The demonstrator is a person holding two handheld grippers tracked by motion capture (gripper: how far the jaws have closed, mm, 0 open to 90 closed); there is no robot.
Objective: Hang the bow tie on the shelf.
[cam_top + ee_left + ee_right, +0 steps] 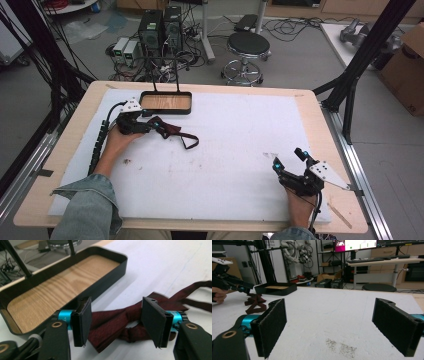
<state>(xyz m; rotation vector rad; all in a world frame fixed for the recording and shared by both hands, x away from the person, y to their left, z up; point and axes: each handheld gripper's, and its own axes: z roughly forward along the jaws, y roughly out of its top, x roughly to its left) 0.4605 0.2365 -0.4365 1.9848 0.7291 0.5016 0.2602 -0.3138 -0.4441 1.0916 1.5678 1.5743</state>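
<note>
A dark red bow tie [172, 131] with its strap lies on the white mat, just in front of a black tray [165, 111] with a wooden floor. My left gripper [155, 122] is down at the tie's left end. In the left gripper view the tie [120, 320] lies between the two pads [83, 320], which stand apart from it, and the tray [105, 282] is close behind. My right gripper [290, 159] rests open near the front right of the mat, nothing between its jaws [329, 327]. From there the tie [255, 303], the tray [274, 291] and the left gripper [239, 287] show far left.
The white mat [225, 150] covers most of the wooden table and carries a faint brown stain [339, 347]. Behind the table stand a round stool [248, 45] and computer boxes [160, 30]. A black frame post [370, 45] rises at the right.
</note>
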